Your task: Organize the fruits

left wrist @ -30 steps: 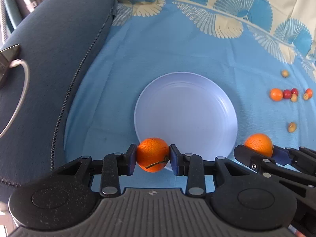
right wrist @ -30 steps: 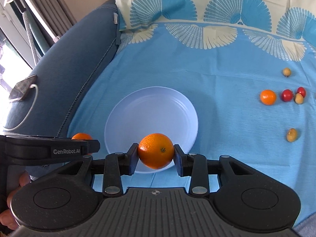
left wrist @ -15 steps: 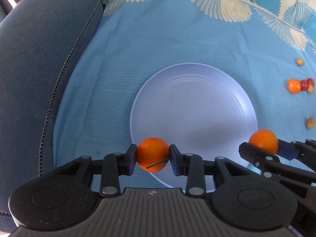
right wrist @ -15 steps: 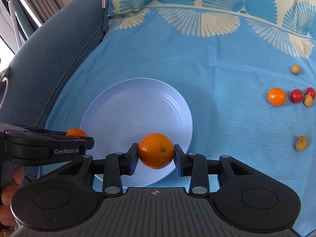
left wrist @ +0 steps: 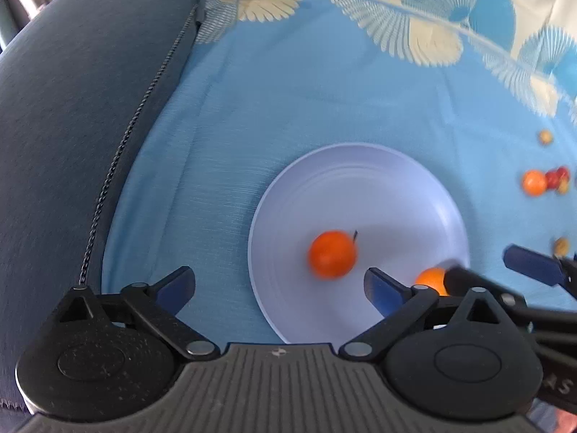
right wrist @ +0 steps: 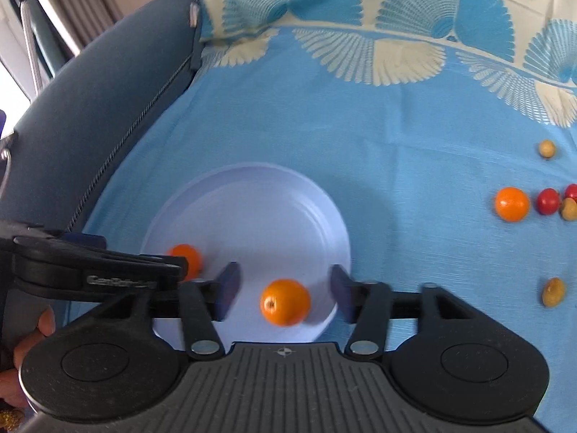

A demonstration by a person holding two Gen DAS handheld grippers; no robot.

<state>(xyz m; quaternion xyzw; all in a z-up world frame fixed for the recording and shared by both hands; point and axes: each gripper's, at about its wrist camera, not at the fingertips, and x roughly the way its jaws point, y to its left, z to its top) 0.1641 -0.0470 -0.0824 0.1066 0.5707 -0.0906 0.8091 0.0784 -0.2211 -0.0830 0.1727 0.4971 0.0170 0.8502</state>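
Note:
A pale lilac plate (left wrist: 378, 180) (right wrist: 252, 195) lies on the blue cloth. Two oranges are in it. One orange (left wrist: 331, 254) with a short stem lies left of centre; it also shows in the right wrist view (right wrist: 185, 254), partly behind the left gripper. The other orange (right wrist: 285, 301) sits near the plate's near rim and shows partly hidden in the left wrist view (left wrist: 431, 279). My left gripper (left wrist: 279, 287) is open and empty above the plate's left edge. My right gripper (right wrist: 285, 288) is open, its jaws apart either side of the second orange without touching it.
A third orange (right wrist: 511, 204), two red fruits (right wrist: 548, 201) and several small tan fruits (right wrist: 553, 291) lie on the cloth to the right. A dark blue sofa arm (left wrist: 83, 108) rises along the left. The cloth's cream fan pattern runs along the back.
Both grippers have opened and let go of their oranges, which now lie in the plate. Both grippers have drawn back a little.

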